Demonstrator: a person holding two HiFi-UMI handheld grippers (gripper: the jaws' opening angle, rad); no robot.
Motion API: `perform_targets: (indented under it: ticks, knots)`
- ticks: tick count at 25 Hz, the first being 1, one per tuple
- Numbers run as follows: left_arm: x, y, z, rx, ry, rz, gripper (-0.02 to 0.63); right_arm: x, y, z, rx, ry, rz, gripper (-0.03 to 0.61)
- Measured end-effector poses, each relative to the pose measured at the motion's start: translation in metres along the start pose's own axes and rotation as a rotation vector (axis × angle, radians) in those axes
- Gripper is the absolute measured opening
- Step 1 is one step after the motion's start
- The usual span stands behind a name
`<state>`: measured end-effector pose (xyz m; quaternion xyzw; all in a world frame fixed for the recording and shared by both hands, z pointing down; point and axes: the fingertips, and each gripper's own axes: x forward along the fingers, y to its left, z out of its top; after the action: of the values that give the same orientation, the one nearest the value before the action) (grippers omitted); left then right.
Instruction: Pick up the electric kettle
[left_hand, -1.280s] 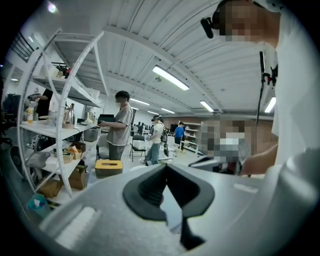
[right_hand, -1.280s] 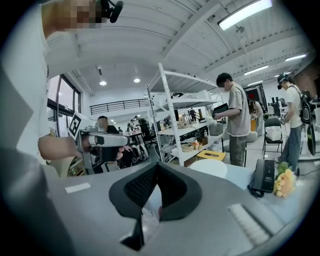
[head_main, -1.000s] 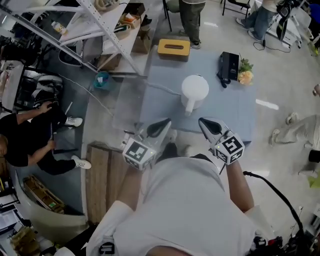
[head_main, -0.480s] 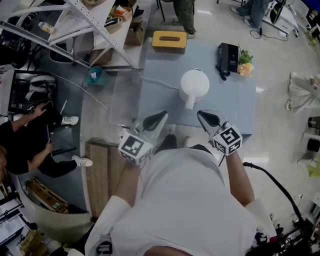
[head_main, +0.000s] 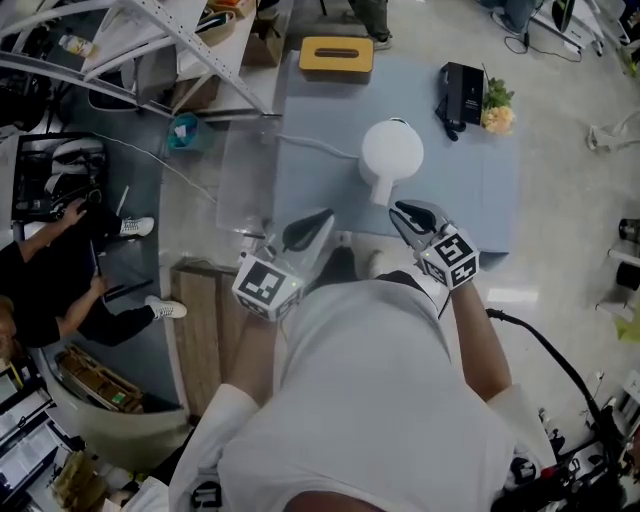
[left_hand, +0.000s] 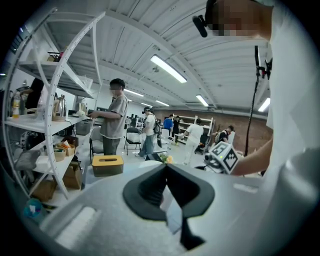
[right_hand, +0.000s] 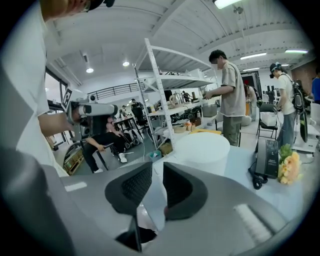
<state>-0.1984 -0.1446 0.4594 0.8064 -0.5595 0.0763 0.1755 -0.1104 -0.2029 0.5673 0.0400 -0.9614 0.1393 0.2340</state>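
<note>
Ceiling tube lights (left_hand: 170, 76) glare; fisheye edges vignetted; foreground soft.

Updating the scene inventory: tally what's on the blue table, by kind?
Electric kettle: 1
Tissue box: 1
Desk phone: 1
Flower bunch: 1
Total: 4

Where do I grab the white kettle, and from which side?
Take the kettle by its handle, which juts from the body toward the near edge of the table. Come from that near side with the right gripper; its jaws have just been opening, nothing between them.
</note>
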Motion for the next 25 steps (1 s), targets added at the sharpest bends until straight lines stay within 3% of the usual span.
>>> perform_targets:
  ticks: [8, 25]
  knots:
    - [0.003, 0.005, -0.005, -0.001, 0.01, -0.001, 0.005, 0.028, -0.01, -0.035, -0.028, 0.099, 0.013, 0.147]
    - [0.006, 0.027, -0.004, -0.018, 0.013, 0.026, 0.005, 0.063, -0.016, -0.05, -0.11, 0.186, 0.064, 0.186]
